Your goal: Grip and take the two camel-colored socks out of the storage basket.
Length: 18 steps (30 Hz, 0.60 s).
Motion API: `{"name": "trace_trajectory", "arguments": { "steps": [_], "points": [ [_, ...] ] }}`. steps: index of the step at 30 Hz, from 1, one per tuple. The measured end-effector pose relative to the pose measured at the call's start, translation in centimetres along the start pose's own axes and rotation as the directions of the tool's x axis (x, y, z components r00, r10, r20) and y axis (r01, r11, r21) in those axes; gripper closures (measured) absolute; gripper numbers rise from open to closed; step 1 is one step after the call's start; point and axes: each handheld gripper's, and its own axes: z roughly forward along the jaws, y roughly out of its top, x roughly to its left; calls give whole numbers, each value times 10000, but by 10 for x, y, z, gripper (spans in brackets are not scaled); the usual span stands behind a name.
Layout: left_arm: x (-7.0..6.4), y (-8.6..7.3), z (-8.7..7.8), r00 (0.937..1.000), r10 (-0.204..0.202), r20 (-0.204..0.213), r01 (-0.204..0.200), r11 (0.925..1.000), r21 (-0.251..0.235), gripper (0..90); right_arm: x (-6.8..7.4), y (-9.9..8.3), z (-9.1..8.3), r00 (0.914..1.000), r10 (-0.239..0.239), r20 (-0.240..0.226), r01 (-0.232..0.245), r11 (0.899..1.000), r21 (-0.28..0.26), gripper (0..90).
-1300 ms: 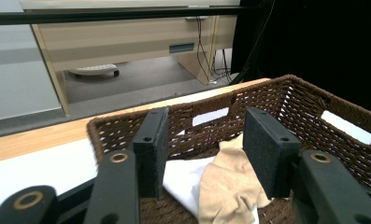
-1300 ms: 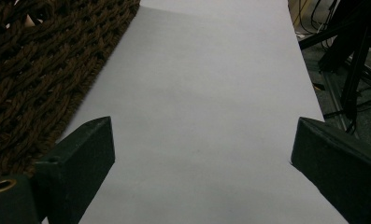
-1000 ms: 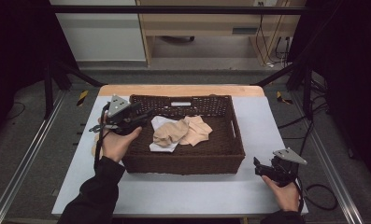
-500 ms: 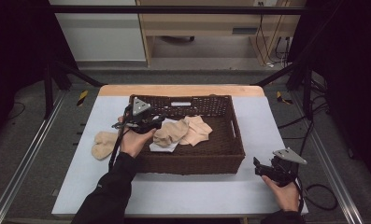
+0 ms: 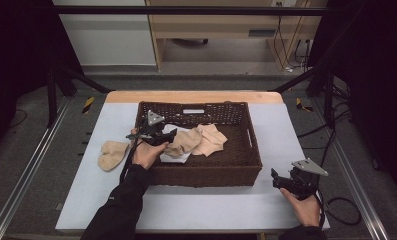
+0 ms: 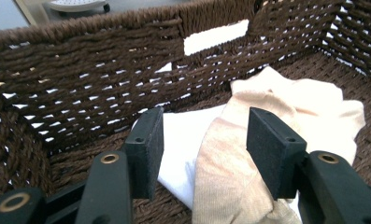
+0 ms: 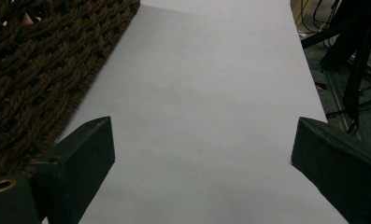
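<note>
Beige sock (image 6: 230, 172) lengthwise between the spread-apart jaws of the left gripper (image 6: 204, 140), toe toward the basket (image 6: 80, 84) wall.

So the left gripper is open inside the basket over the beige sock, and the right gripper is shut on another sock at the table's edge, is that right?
Not quite. The right gripper holds nothing: the right gripper view shows its jaws wide apart over bare table. The rest stands: the left gripper is open inside the basket over the beige sock.
</note>
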Motion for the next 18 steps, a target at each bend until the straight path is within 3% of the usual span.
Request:
{"name": "trace_trajectory", "arguments": {
  "steps": [4,7,12,18],
  "points": [
    [0,-4,4,10000,24,-53,-22,9993,382,446,1,0,0,10000,-13,2,13,10000,-2,65],
    [1,-6,7,9998,-219,-14,219,9978,619,432,0,0,0,10000,-12,-12,12,10000,16,65],
    [-1,-7,10,10000,69,8,-69,9951,985,406,1,0,0,10000,-16,-21,16,10000,23,64],
    [-2,-10,14,9999,136,100,-149,9892,1458,390,1,0,0,10000,-25,-28,25,10000,36,64]
  ]
}}
